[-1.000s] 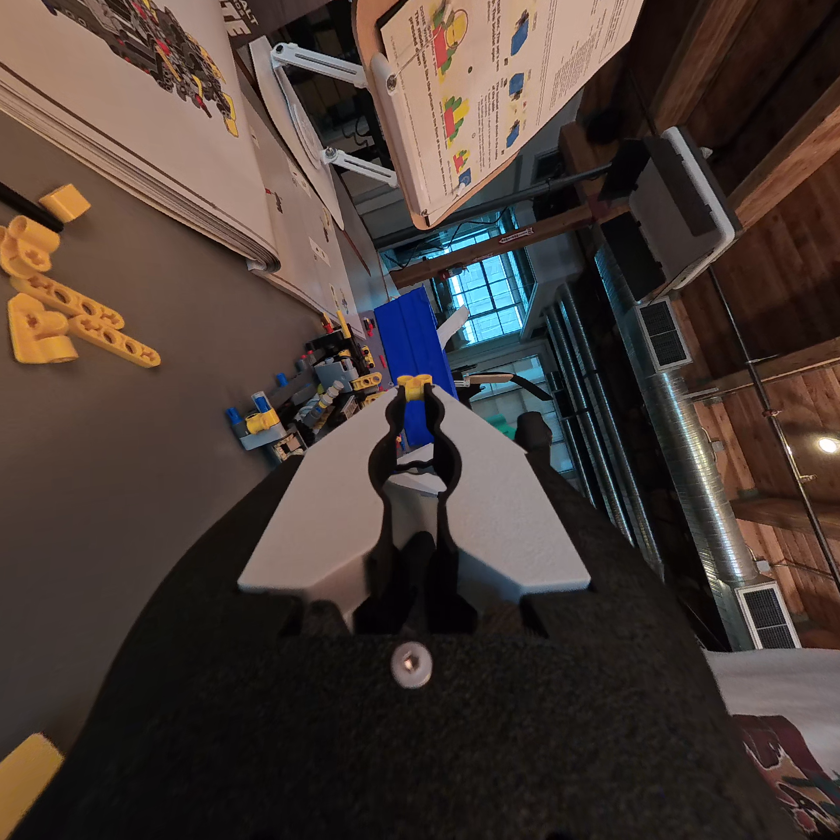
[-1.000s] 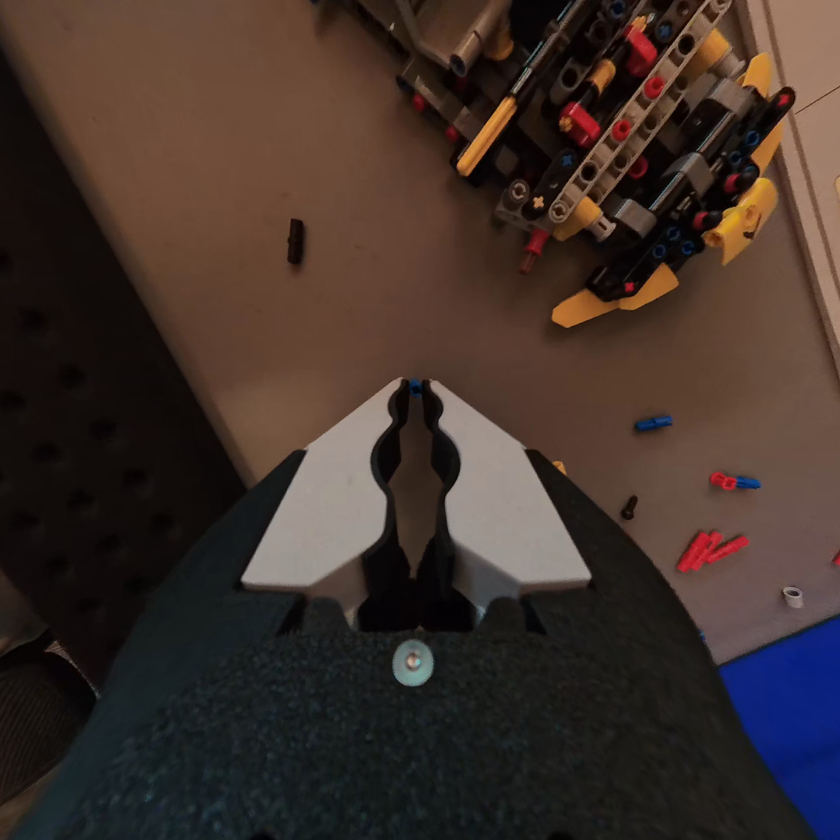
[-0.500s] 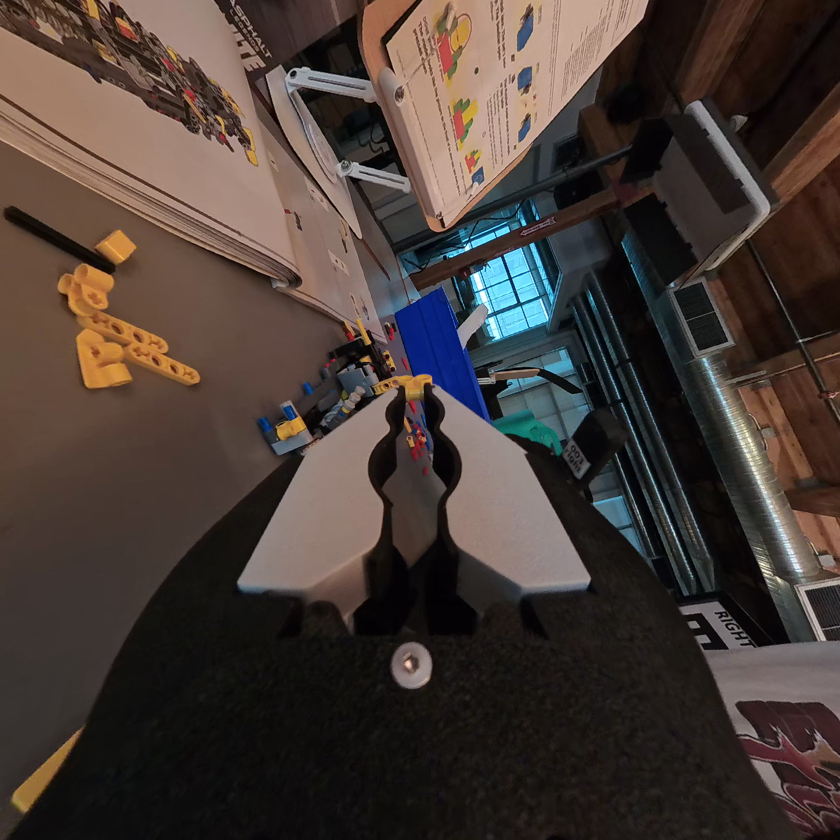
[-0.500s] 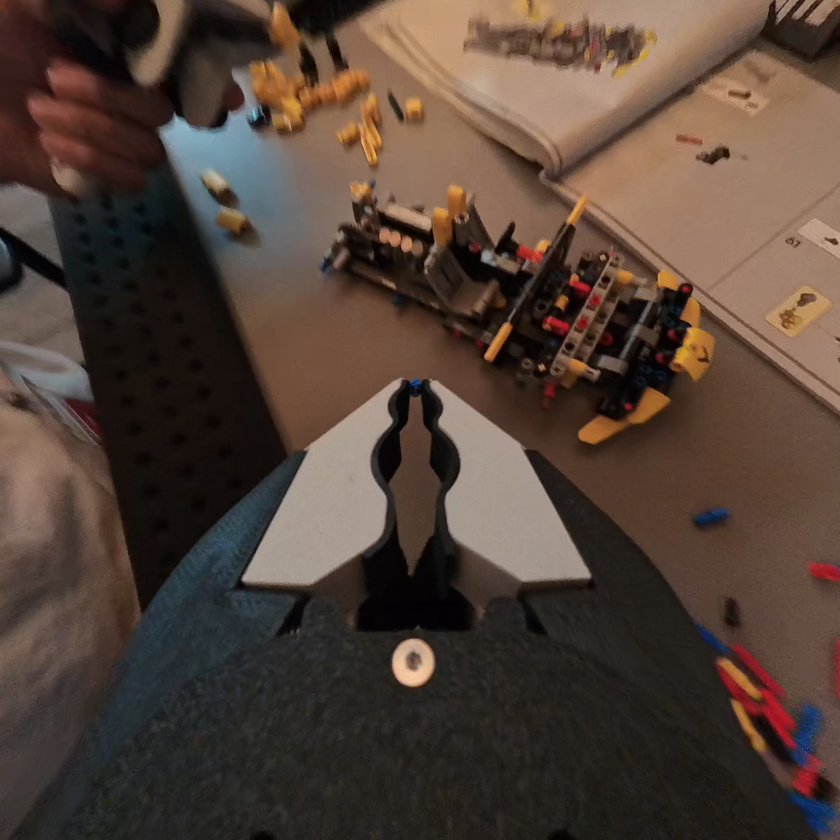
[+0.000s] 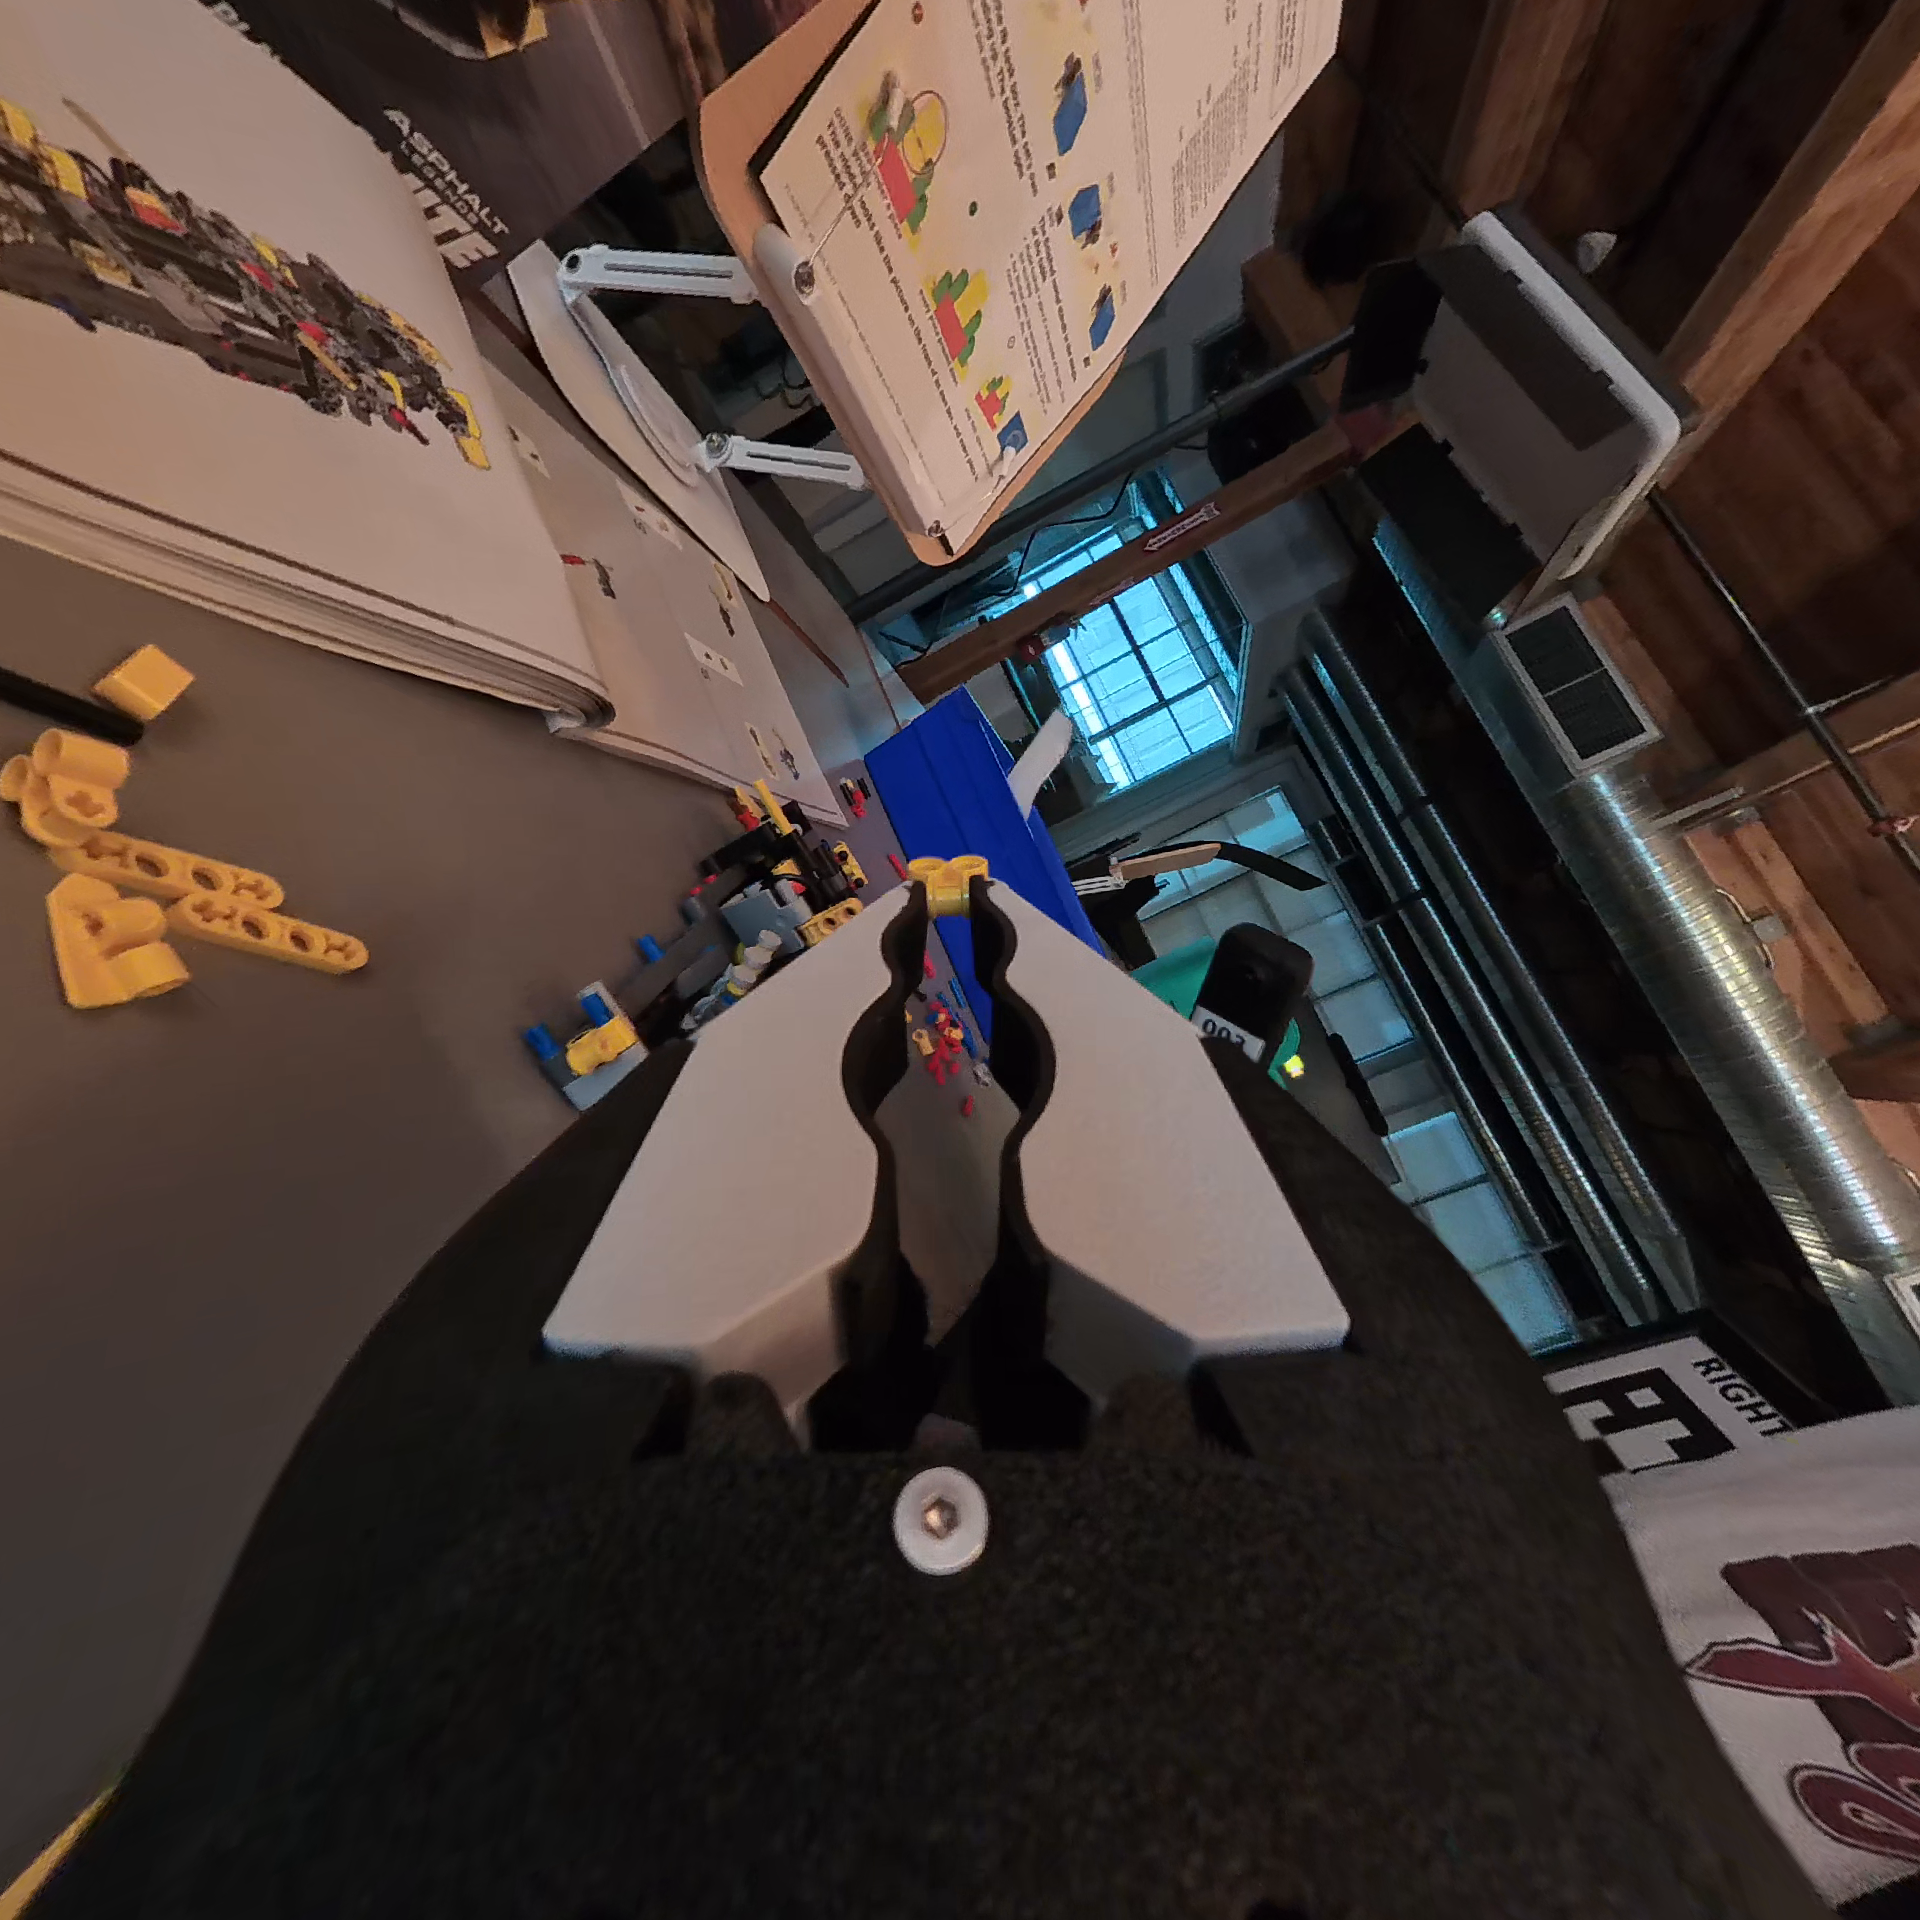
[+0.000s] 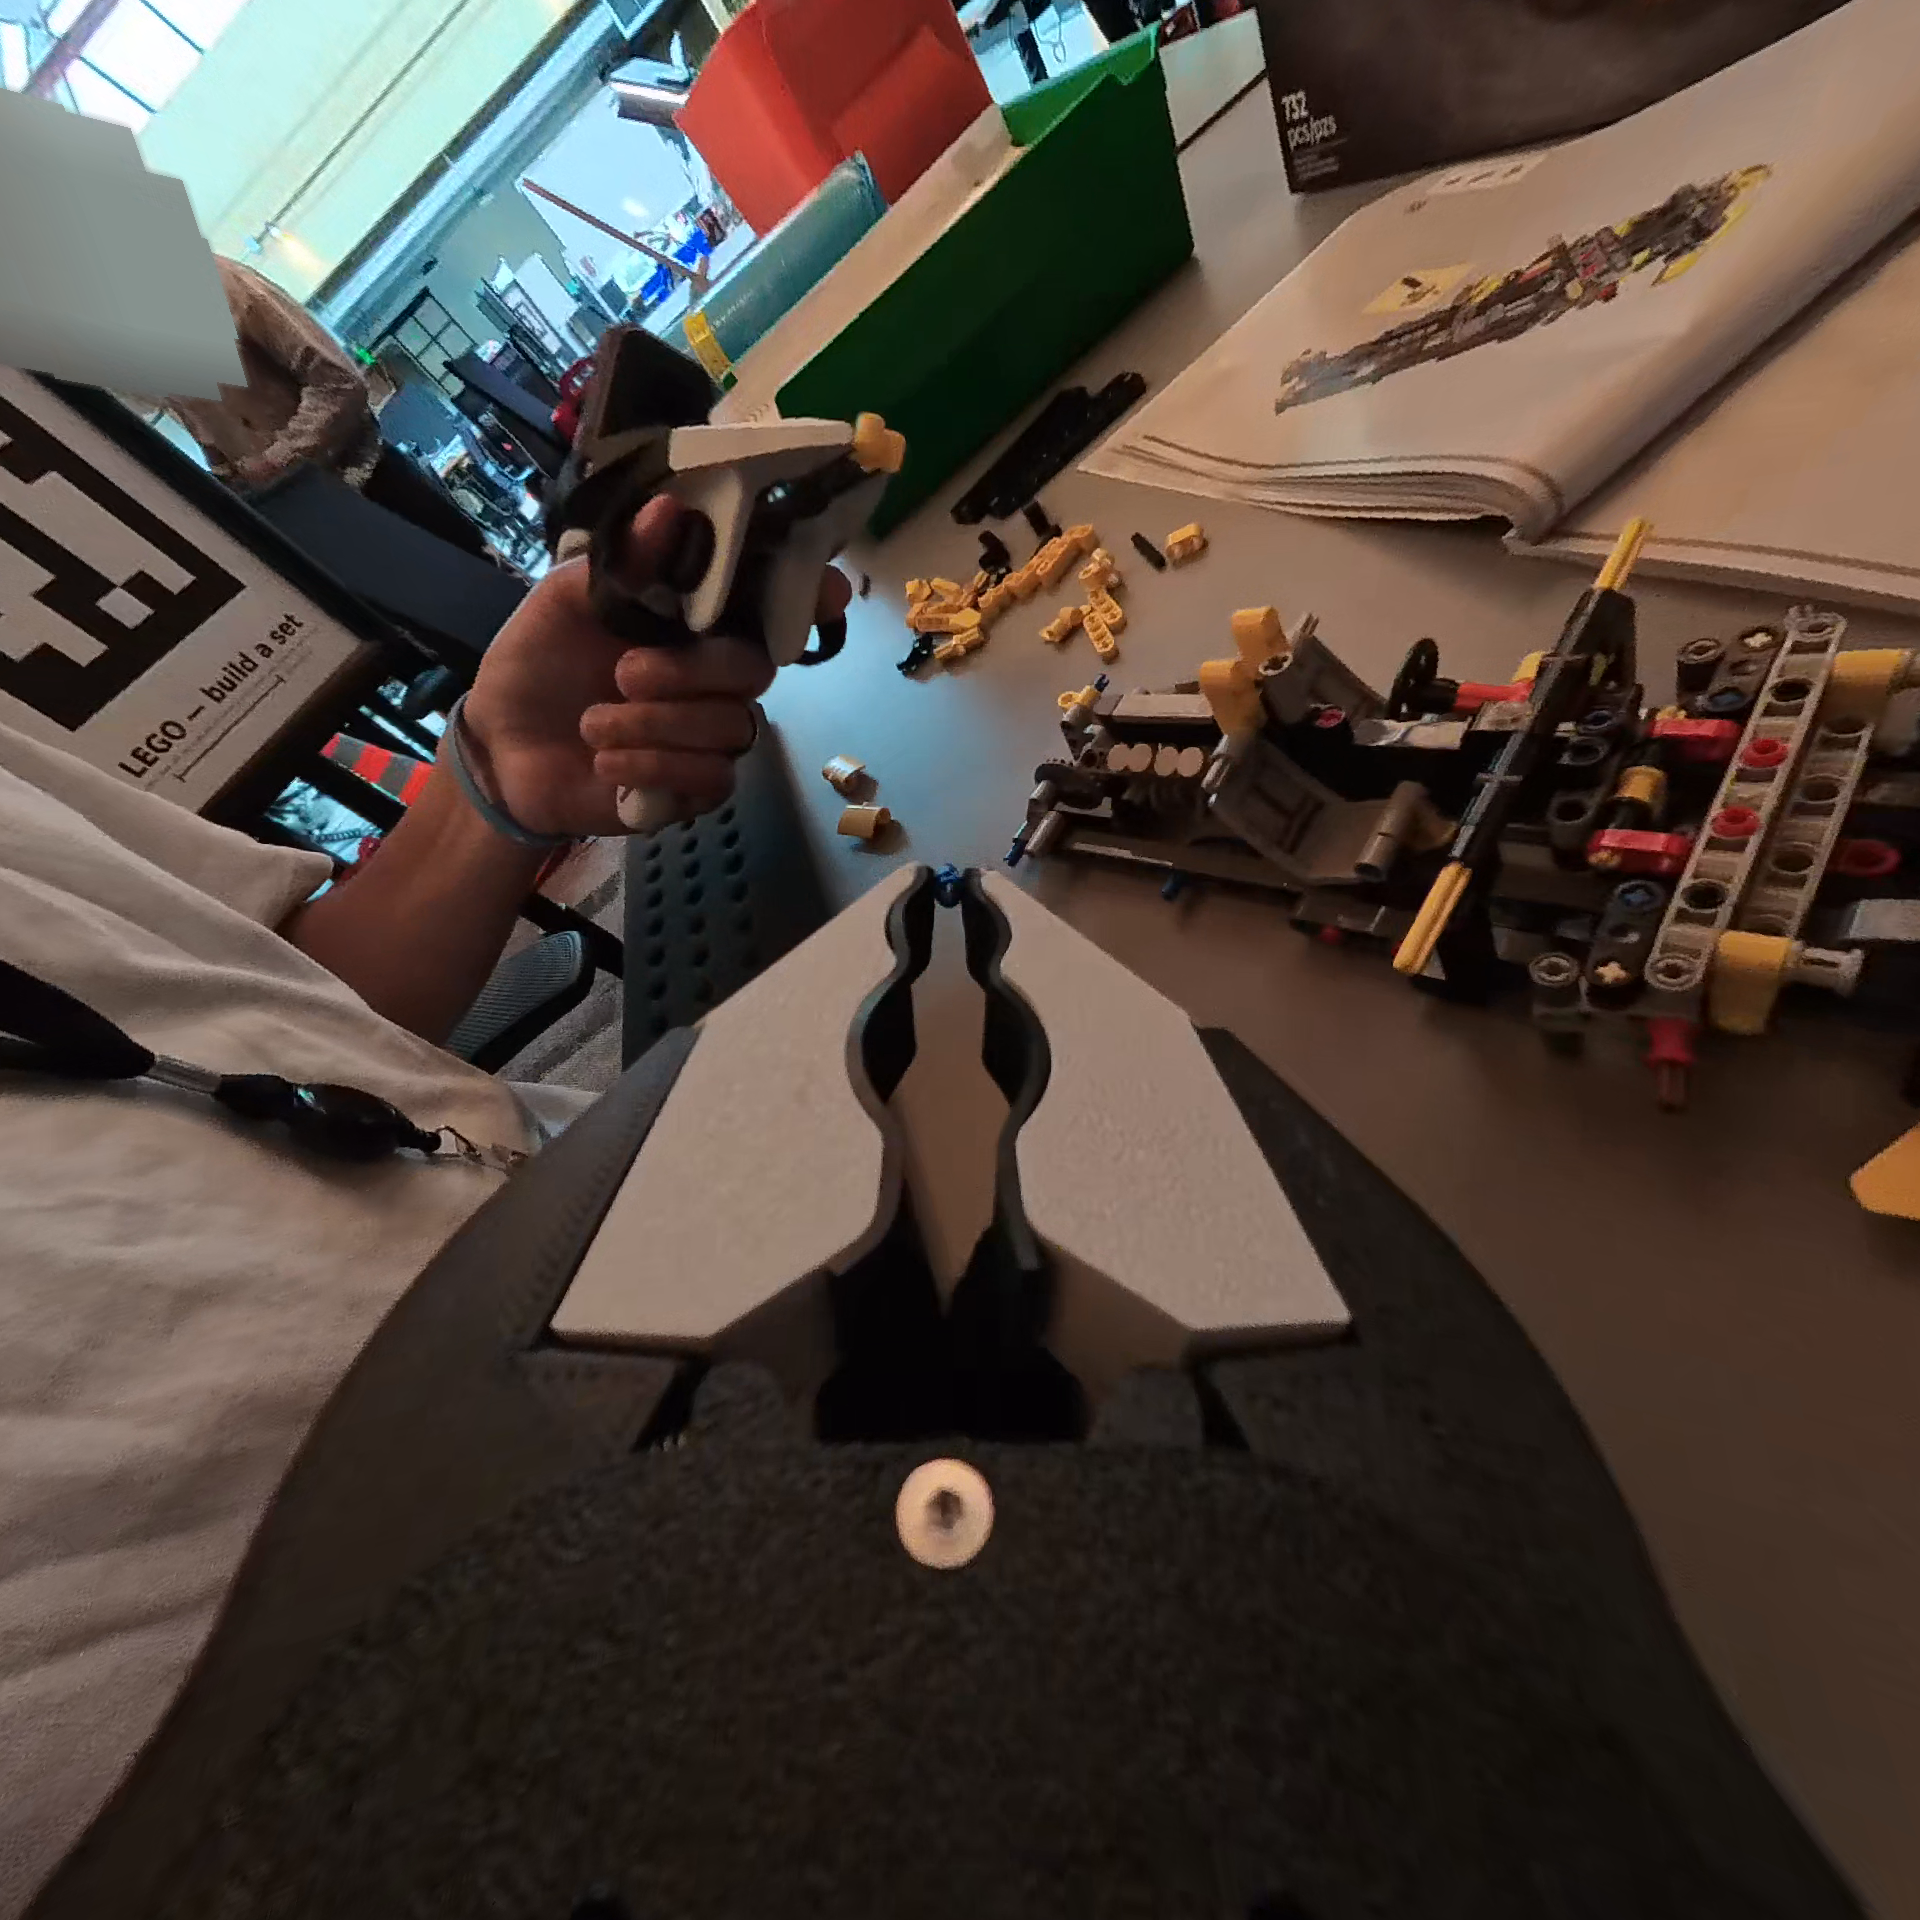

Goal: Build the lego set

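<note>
Your left gripper [image 5: 948,896] is clenched on a small yellow connector piece [image 5: 945,878], pinched at the very fingertips and held up off the table; from the right wrist view you can see that same gripper [image 6: 868,449] raised in your hand [image 6: 623,707] with the yellow piece [image 6: 879,442] sticking out of its tip. Your right gripper [image 6: 948,883] is clamped on a tiny blue pin [image 6: 945,881], only a sliver of which shows between the fingertips, and it sits low over the grey table [image 6: 1299,1143]. The partly built lego model [image 6: 1455,821] lies on the table just beyond and to the right of your right gripper's tip, not touching either gripper. Behind it the open instruction booklet [image 6: 1507,332] lies flat. A scatter of loose yellow pieces [image 6: 1029,597] sits between the booklet and your raised left gripper, and 2 tan pieces [image 6: 857,795] lie near the table's edge. In the left wrist view, a few yellow beams and connectors [image 5: 156,894] lie on the table beside the booklet [image 5: 312,416], well apart from the model [image 5: 717,956].
</note>
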{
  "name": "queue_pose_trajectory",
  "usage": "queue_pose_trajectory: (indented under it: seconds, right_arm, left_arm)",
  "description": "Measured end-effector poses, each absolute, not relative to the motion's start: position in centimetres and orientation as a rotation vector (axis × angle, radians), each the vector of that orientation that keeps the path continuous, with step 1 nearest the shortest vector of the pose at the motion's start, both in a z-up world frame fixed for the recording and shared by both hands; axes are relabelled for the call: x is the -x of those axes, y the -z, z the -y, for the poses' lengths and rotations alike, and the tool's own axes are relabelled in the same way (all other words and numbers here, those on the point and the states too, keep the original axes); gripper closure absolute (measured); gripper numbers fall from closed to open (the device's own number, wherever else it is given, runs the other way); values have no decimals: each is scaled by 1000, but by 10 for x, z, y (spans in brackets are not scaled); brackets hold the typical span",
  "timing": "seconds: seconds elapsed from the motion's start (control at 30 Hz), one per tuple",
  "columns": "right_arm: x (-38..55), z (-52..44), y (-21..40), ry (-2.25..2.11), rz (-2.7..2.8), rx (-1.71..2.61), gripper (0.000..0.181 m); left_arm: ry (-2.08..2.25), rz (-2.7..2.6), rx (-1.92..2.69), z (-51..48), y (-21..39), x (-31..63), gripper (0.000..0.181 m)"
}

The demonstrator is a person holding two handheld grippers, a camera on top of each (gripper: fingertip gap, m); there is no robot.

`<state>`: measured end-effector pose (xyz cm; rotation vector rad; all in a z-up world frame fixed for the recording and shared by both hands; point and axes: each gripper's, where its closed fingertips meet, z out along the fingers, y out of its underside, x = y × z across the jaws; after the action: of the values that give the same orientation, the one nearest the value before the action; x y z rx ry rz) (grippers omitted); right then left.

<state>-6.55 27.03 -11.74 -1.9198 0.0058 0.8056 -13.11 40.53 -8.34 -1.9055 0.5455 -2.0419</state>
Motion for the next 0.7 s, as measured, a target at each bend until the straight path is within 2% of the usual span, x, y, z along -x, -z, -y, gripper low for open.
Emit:
queue_pose_trajectory:
  seconds: [0.7]
  right_arm:
    - [78, -271, 102, -799, 67, 1863, 177]
  left_arm:
    - [1709, -924, 1687, -383, 71, 122, 173]
